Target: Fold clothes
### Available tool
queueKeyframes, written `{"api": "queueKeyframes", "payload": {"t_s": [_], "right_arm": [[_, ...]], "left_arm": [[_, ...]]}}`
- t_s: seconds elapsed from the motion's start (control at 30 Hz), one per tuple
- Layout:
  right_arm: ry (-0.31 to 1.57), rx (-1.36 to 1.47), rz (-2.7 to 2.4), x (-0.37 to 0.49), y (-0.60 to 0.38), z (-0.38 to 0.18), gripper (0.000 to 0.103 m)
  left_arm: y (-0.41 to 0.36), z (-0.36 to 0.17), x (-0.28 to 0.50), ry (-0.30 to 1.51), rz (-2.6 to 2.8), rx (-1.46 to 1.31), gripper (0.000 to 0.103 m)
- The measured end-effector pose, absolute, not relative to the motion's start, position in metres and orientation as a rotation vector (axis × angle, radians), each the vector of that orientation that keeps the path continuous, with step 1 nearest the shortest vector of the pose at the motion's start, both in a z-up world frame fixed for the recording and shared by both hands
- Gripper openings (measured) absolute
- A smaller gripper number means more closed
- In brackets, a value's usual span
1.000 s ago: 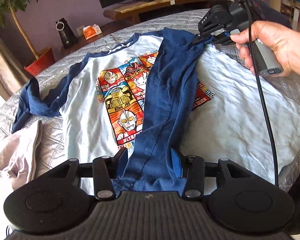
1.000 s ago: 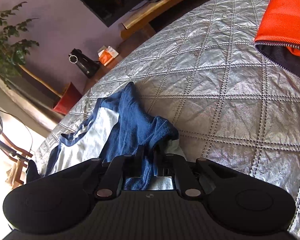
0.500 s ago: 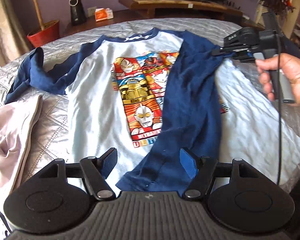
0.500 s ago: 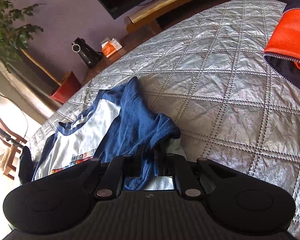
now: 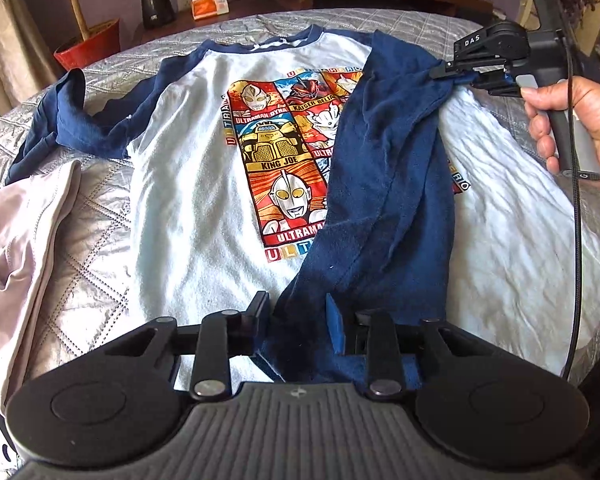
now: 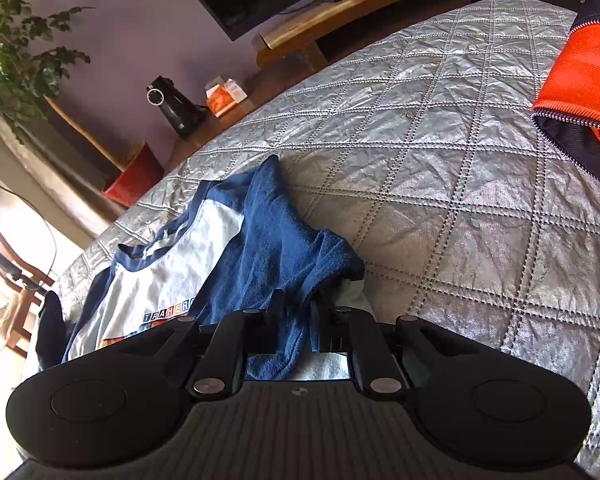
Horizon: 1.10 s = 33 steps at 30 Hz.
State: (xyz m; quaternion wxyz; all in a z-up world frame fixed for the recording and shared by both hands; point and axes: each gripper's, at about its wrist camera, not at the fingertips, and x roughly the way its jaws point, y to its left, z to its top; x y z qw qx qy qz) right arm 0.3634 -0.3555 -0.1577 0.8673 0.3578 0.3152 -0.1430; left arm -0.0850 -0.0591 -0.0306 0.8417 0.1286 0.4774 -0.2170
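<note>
The shirt (image 5: pixel 188 184) lies flat on the bed (image 6: pixel 440 168), its sleeve (image 5: pixel 384 184) folded across it. Left gripper (image 5: pixel 296 316), wide half a second ago, is closing its fingers around the cuff; right gripper (image 6: pixel 296 320) stays clamped on the sleeve's shoulder.
</note>
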Motion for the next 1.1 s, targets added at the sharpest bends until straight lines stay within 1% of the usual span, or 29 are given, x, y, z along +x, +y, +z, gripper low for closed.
{"api": "queueKeyframes", "payload": {"t_s": [0.1,0.13,0.23,0.37,0.57,0.6,0.63,0.67,0.7,0.73,0.77,0.8,0.83,0.93,1.0,1.1], "right_arm": [[0.658,0.749,-0.298,0.363,-0.356,-0.158,0.016],[0.658,0.748,-0.297,0.364,-0.356,-0.158,0.016],[0.656,0.745,-0.296,0.363,-0.356,-0.158,0.016],[0.656,0.728,-0.3,0.364,-0.353,-0.157,0.016],[0.686,0.657,-0.306,0.368,-0.347,-0.153,0.016],[0.697,0.645,-0.305,0.369,-0.346,-0.151,0.02],[0.71,0.625,-0.305,0.369,-0.345,-0.147,0.034],[0.726,0.593,-0.308,0.369,-0.344,-0.142,0.049],[0.752,0.536,-0.305,0.369,-0.341,-0.135,0.079],[0.781,0.461,-0.292,0.369,-0.334,-0.127,0.089],[0.803,0.388,-0.285,0.369,-0.328,-0.119,0.084],[0.789,0.333,-0.305,0.366,-0.322,-0.111,0.069],[0.754,0.327,-0.319,0.362,-0.321,-0.103,0.058],[0.614,0.363,-0.289,0.357,-0.321,-0.083,0.057],[0.558,0.347,-0.268,0.361,-0.317,-0.077,0.056],[0.614,0.331,-0.25,0.379,-0.312,-0.097,0.057]], "left_arm": [[-0.057,-0.03,-0.084,1.018,-0.417,0.248,0.023],[-0.056,-0.029,-0.084,1.016,-0.404,0.241,0.021],[-0.051,-0.025,-0.086,1.014,-0.363,0.219,0.02],[-0.049,-0.022,-0.087,1.011,-0.35,0.198,0.014],[-0.054,-0.023,-0.085,1.0,-0.34,0.186,0.013],[-0.052,-0.022,-0.082,0.997,-0.335,0.171,0.013],[-0.051,-0.022,-0.079,0.994,-0.329,0.155,0.013],[-0.05,-0.021,-0.074,0.99,-0.321,0.138,0.013],[-0.049,-0.02,-0.067,0.986,-0.309,0.123,0.014],[-0.048,-0.02,-0.061,0.981,-0.299,0.109,0.014],[-0.049,-0.018,-0.054,0.971,-0.288,0.094,0.014],[-0.049,-0.016,-0.047,0.957,-0.275,0.079,0.015],[-0.049,-0.014,-0.04,0.942,-0.262,0.064,0.017],[-0.049,-0.014,-0.019,0.91,-0.24,0.01,0.024],[-0.05,-0.021,-0.004,0.912,-0.228,-0.012,0.025],[-0.054,-0.037,0.009,0.914,-0.212,-0.01,0.025]]}}
